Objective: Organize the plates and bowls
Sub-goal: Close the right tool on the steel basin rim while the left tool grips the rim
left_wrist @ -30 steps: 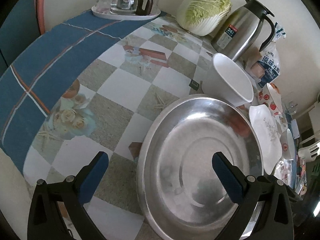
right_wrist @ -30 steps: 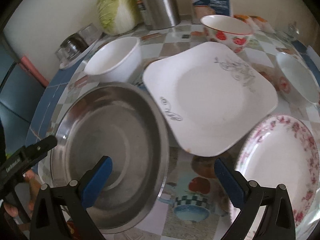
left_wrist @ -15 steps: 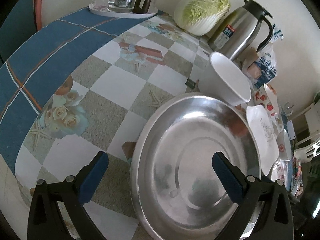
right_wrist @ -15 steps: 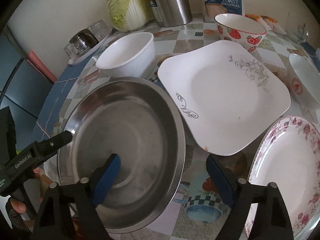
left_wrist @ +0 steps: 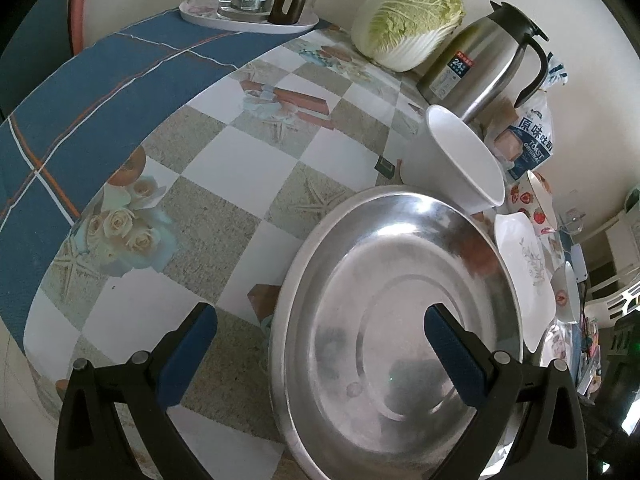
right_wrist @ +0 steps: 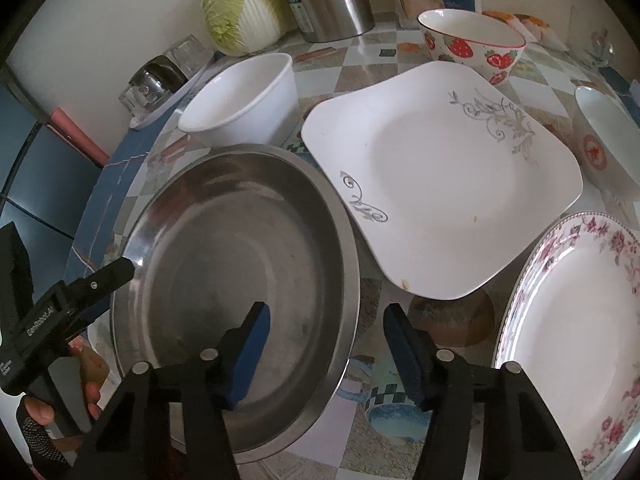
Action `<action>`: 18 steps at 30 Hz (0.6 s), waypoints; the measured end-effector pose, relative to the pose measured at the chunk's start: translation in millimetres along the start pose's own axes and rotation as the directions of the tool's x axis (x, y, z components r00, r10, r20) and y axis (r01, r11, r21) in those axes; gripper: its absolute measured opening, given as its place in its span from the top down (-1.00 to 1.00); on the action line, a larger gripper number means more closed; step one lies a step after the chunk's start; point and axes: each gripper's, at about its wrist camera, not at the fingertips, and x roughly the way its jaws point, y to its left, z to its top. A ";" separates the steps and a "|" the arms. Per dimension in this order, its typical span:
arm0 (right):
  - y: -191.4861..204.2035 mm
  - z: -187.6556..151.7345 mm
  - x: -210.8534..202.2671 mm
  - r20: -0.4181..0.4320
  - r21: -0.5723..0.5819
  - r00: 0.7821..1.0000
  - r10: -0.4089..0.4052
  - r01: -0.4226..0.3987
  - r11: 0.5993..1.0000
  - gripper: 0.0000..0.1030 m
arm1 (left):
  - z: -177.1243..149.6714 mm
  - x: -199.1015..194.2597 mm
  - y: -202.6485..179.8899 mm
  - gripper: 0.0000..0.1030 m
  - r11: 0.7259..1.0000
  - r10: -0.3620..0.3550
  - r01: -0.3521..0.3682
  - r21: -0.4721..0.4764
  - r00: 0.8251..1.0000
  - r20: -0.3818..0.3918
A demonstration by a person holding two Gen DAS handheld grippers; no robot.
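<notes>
Now the right gripper [right_wrist: 326, 350] jaws are closing around the big metal pan's [right_wrist: 224, 264] rim. Left gripper [left_wrist: 320, 344] jaws stay wide. Nearby: white bowl [right_wrist: 244, 100], square plate [right_wrist: 440, 184], flowery plate [right_wrist: 576, 340].

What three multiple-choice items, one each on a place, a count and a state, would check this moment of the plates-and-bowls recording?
1. What does the right gripper straddle?
A. the floral plate's rim
B. the steel basin's near rim
C. the white bowl

2. How many bowls show in the right wrist view, the basin aside?
A. one
B. two
C. three

3. How does the strawberry bowl stand?
A. upright, apart from the others
B. upside down
C. nested in another bowl

Key: 1 B, its jaws are closing around the steel basin rim; 2 C, white bowl, strawberry bowl, red-emblem bowl; 3 A, mouth up behind the square plate.
</notes>
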 end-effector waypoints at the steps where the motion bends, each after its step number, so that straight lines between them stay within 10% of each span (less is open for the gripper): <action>1: -0.2 -0.1 0.5 -0.002 0.001 1.000 0.000 0.000 1.000 -0.13 | -0.2 0.0 -0.3 -1.00 1.000 -0.001 0.001 -0.001 1.000 0.006; 18: -9.1 0.0 5.0 -0.015 0.032 1.000 0.008 -0.007 0.999 0.45 | -0.9 15.8 -1.2 -1.00 0.991 0.093 -0.094 0.094 0.996 0.009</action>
